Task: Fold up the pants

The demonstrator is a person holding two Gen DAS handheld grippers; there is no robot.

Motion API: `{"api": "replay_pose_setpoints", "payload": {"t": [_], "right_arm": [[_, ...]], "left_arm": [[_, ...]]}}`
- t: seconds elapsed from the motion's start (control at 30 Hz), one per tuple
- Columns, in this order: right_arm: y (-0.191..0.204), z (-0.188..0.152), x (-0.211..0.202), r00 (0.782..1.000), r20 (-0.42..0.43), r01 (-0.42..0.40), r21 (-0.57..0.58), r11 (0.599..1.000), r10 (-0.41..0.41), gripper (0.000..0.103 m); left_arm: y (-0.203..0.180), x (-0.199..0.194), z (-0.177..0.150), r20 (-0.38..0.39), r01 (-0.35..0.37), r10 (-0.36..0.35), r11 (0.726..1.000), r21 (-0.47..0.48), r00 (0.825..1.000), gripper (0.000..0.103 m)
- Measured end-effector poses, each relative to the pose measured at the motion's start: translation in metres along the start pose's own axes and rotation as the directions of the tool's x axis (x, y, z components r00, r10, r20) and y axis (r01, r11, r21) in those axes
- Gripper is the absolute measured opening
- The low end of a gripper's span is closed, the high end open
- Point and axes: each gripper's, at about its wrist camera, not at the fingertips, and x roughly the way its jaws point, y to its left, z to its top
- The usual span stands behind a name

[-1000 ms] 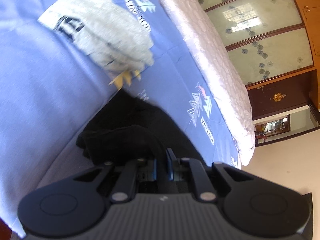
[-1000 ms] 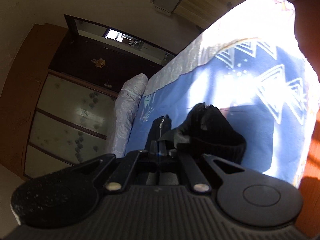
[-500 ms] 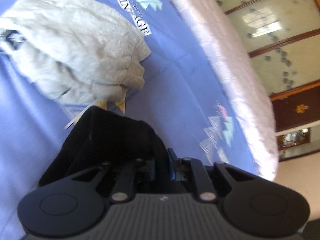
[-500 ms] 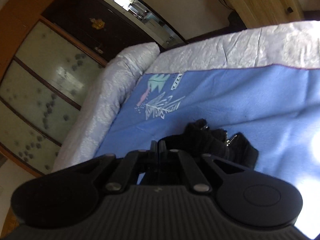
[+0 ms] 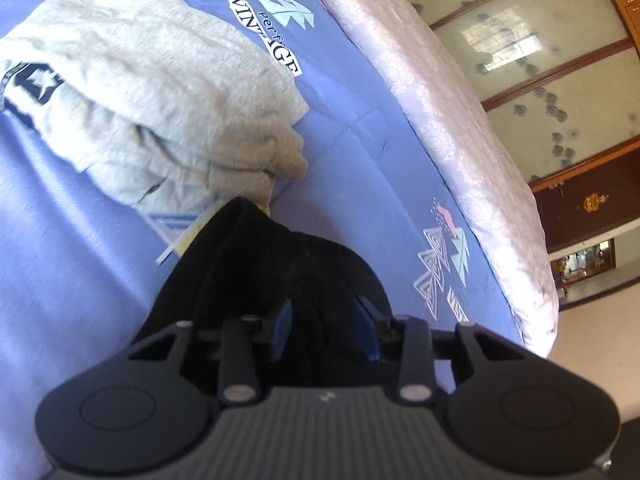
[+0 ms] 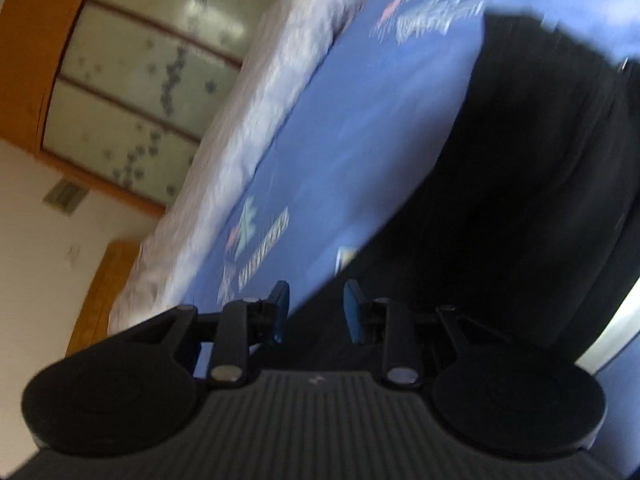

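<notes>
The black pants (image 5: 280,264) lie bunched on the blue printed bed sheet (image 5: 360,152). My left gripper (image 5: 322,330) is open, its blue pads apart, with black cloth lying between and under them. In the right wrist view the pants (image 6: 532,168) spread as a long dark shape along the sheet (image 6: 360,120). My right gripper (image 6: 314,312) is open over the near end of the pants, its blue pads apart; this view is blurred.
A folded grey sweater (image 5: 152,92) lies on the sheet just beyond the pants. A pale quilted cover (image 5: 460,120) runs along the bed's edge. A wardrobe with frosted glass doors (image 5: 540,60) stands past the bed. A wooden cabinet (image 6: 100,292) stands by the wall.
Both grippers were shut on the black pants and have opened. The pants now lie on the sheet. The right gripper has swung and dropped low beside them.
</notes>
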Motion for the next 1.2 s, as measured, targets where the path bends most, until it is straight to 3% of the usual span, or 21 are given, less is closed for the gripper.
{"api": "replay_pose_setpoints", "payload": {"t": [0.07, 0.17, 0.27, 0.3, 0.33, 0.43, 0.5, 0.53, 0.6, 0.63, 0.67, 0.73, 0.77, 0.8, 0.93, 0.97, 1.07, 1.2], "right_arm": [[0.013, -0.015, 0.026, 0.998, -0.062, 0.015, -0.013, 1.0, -0.016, 0.034], [0.021, -0.021, 0.066, 0.989, -0.097, 0.108, 0.0, 0.994, -0.108, 0.039], [0.019, -0.02, 0.079, 0.991, -0.095, 0.11, 0.117, 0.987, -0.099, 0.032], [0.024, -0.019, 0.081, 0.992, -0.088, 0.099, 0.094, 0.991, -0.091, 0.015], [0.033, -0.019, 0.081, 0.992, -0.058, 0.116, 0.042, 0.992, -0.114, 0.002], [0.057, -0.007, 0.086, 0.989, 0.074, 0.132, -0.056, 0.99, -0.128, 0.002], [0.065, 0.009, 0.093, 0.966, 0.171, 0.216, -0.111, 0.97, -0.196, 0.002], [0.064, 0.015, 0.1, 0.957, 0.173, 0.251, -0.086, 0.964, -0.234, 0.003], [0.056, 0.018, 0.106, 0.986, 0.078, 0.144, 0.024, 0.989, -0.145, 0.006], [0.062, 0.012, 0.107, 0.997, 0.035, 0.071, 0.012, 0.997, -0.071, 0.007], [0.073, 0.003, 0.106, 0.998, 0.011, 0.054, -0.05, 0.997, -0.054, 0.009], [0.091, -0.016, 0.106, 0.996, -0.069, 0.045, -0.159, 0.986, -0.056, 0.024], [0.093, -0.025, 0.107, 0.992, -0.117, 0.034, -0.154, 0.987, -0.052, 0.044], [0.092, -0.034, 0.11, 0.986, -0.16, 0.036, -0.117, 0.992, -0.054, 0.052], [0.068, -0.064, 0.124, 0.966, -0.246, 0.097, 0.092, 0.991, -0.072, 0.052], [0.066, -0.067, 0.127, 0.972, -0.224, 0.099, 0.115, 0.988, -0.072, 0.049], [0.073, -0.069, 0.14, 0.984, -0.13, 0.134, 0.064, 0.989, -0.125, 0.006], [0.087, -0.055, 0.147, 0.991, 0.057, 0.123, -0.052, 0.991, -0.12, 0.005]], "left_arm": [[0.001, -0.006, -0.004, -0.011, 0.02, -0.02, 1.0, 0.008, 1.0, 0.035], [-0.001, -0.006, -0.011, -0.05, 0.04, -0.038, 0.999, 0.033, 0.998, 0.036], [-0.003, -0.005, -0.019, -0.081, 0.096, -0.091, 0.994, 0.06, 0.993, 0.037], [-0.003, -0.003, -0.022, -0.095, 0.107, -0.099, 0.991, 0.077, 0.991, 0.038], [-0.003, 0.0, -0.026, -0.108, 0.113, -0.103, 0.989, 0.093, 0.989, 0.038], [-0.001, 0.008, -0.035, -0.128, 0.133, -0.117, 0.984, 0.122, 0.985, 0.038], [0.003, 0.009, -0.039, -0.129, 0.134, -0.12, 0.985, 0.112, 0.984, 0.038], [0.006, 0.007, -0.041, -0.13, 0.143, -0.129, 0.984, 0.103, 0.983, 0.038], [0.011, -0.002, -0.045, -0.127, 0.17, -0.156, 0.979, 0.11, 0.98, 0.038], [0.013, -0.007, -0.047, -0.12, 0.172, -0.156, 0.977, 0.127, 0.98, 0.038], [0.016, -0.013, -0.05, -0.114, 0.167, -0.151, 0.975, 0.144, 0.982, 0.041], [0.022, -0.02, -0.055, -0.118, 0.152, -0.135, 0.976, 0.157, 0.984, 0.043], [0.026, -0.023, -0.057, -0.129, 0.149, -0.13, 0.977, 0.154, 0.983, 0.042], [0.028, -0.025, -0.061, -0.141, 0.15, -0.129, 0.977, 0.15, 0.982, 0.042], [0.035, -0.027, -0.077, -0.175, 0.164, -0.137, 0.975, 0.148, 0.975, 0.043], [0.035, -0.025, -0.08, -0.182, 0.161, -0.132, 0.975, 0.153, 0.974, 0.043], [0.036, -0.017, -0.083, -0.203, 0.136, -0.104, 0.979, 0.149, 0.974, 0.043], [0.036, -0.011, -0.08, -0.195, 0.134, -0.105, 0.98, 0.144, 0.975, 0.046]]}}
